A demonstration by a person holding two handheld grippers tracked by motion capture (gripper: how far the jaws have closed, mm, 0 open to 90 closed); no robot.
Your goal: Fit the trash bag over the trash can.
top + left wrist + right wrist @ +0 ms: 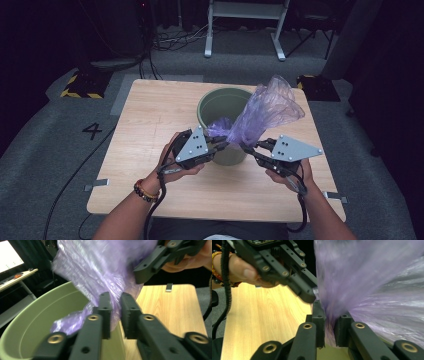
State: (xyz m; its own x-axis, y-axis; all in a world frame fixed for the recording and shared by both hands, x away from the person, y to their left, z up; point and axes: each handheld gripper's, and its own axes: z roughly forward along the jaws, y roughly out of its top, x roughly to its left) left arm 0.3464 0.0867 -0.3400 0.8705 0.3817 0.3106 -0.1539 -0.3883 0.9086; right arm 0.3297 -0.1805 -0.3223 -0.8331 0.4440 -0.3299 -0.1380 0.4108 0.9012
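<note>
While both the left tool (218, 146) and right tool (248, 148) pinch the purple bag (267, 110) with nearly closed jaws above the green bin (215, 107), pulling them apart could tear the thin film.

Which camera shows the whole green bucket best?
The high view: you see the green bucket whole, standing on the table with its round rim open. The left gripper view gives a close piece of its rim and inside. The right gripper view gives just a green sliver low between the claw jaws.
</note>
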